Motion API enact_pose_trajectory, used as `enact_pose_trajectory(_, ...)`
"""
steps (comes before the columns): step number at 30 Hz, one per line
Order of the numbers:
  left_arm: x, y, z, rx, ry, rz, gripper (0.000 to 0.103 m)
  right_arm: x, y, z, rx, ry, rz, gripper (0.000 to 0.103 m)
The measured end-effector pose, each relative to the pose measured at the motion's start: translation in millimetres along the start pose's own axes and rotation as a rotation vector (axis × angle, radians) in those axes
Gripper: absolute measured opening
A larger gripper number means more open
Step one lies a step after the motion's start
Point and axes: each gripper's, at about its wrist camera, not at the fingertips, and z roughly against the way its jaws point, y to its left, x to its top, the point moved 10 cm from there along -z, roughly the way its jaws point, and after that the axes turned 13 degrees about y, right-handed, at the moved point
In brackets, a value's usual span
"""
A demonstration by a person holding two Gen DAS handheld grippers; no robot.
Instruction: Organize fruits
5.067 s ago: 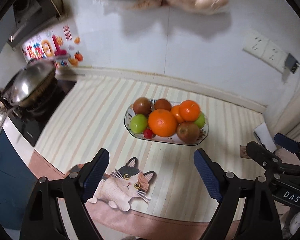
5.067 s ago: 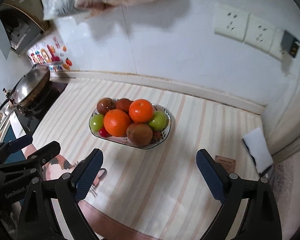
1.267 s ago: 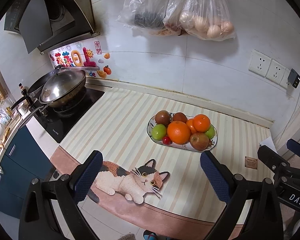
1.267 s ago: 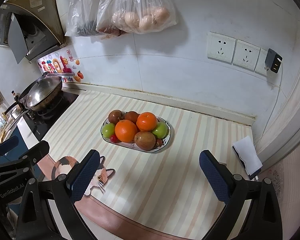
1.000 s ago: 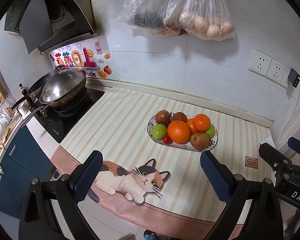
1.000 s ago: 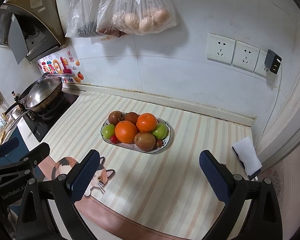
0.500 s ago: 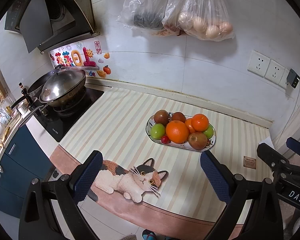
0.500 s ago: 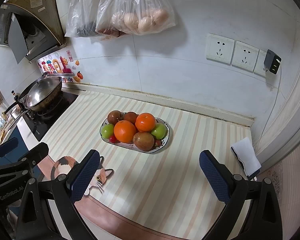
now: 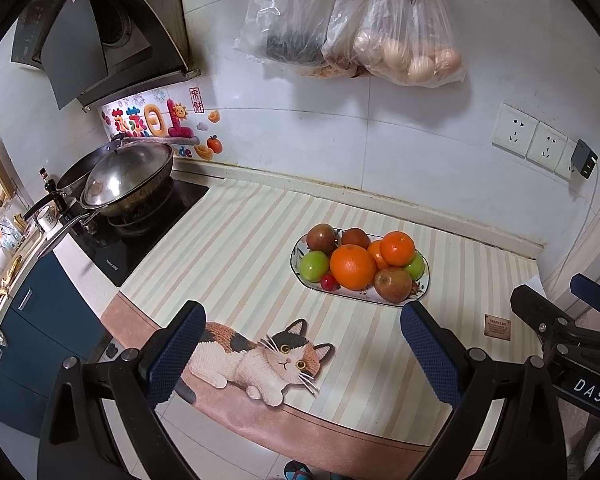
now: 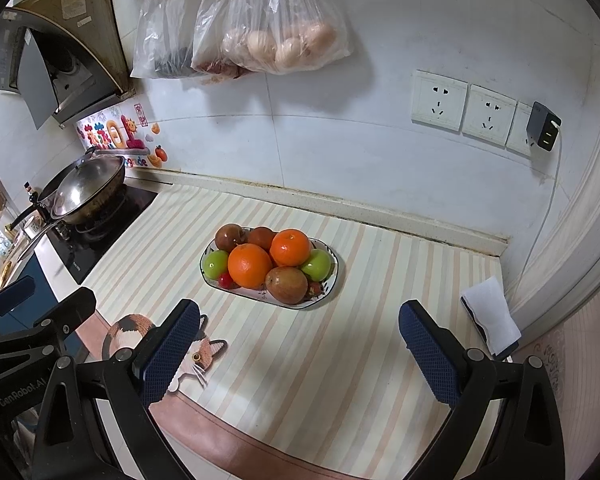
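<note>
An oval patterned dish (image 9: 423, 284) (image 10: 334, 276) stands on the striped counter mat, piled with fruit: two oranges (image 9: 353, 267) (image 10: 249, 265), green apples (image 9: 314, 266) (image 10: 216, 263), reddish-brown apples (image 9: 393, 284) (image 10: 286, 285) and a small red fruit (image 9: 329, 282). My left gripper (image 9: 302, 354) hangs open above the counter's front edge, well short of the dish. My right gripper (image 10: 298, 350) is open too, held back from the dish on its near side. Nothing sits between either pair of fingers.
A lidded wok (image 9: 126, 182) sits on a black hob (image 9: 140, 236) at the left. Plastic bags (image 9: 404, 36) hang on the tiled wall above. Wall sockets (image 10: 464, 108) with a charger are at right. A white cloth (image 10: 490, 314) lies by the right wall. A cat print (image 9: 260, 354) marks the mat's front.
Since five seconds ago both grippers have pulled back and up from the dish. Over the last second the views have shifted only slightly; the fruit has not moved.
</note>
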Motion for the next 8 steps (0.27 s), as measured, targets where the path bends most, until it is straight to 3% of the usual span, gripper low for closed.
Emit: enact_pose_trajectory(8,0.8,0.4,3.1,0.002,-0.012,0.005,0.1,0.0,-1.5,0.5,0.0,-0.001,0.001,0.102)
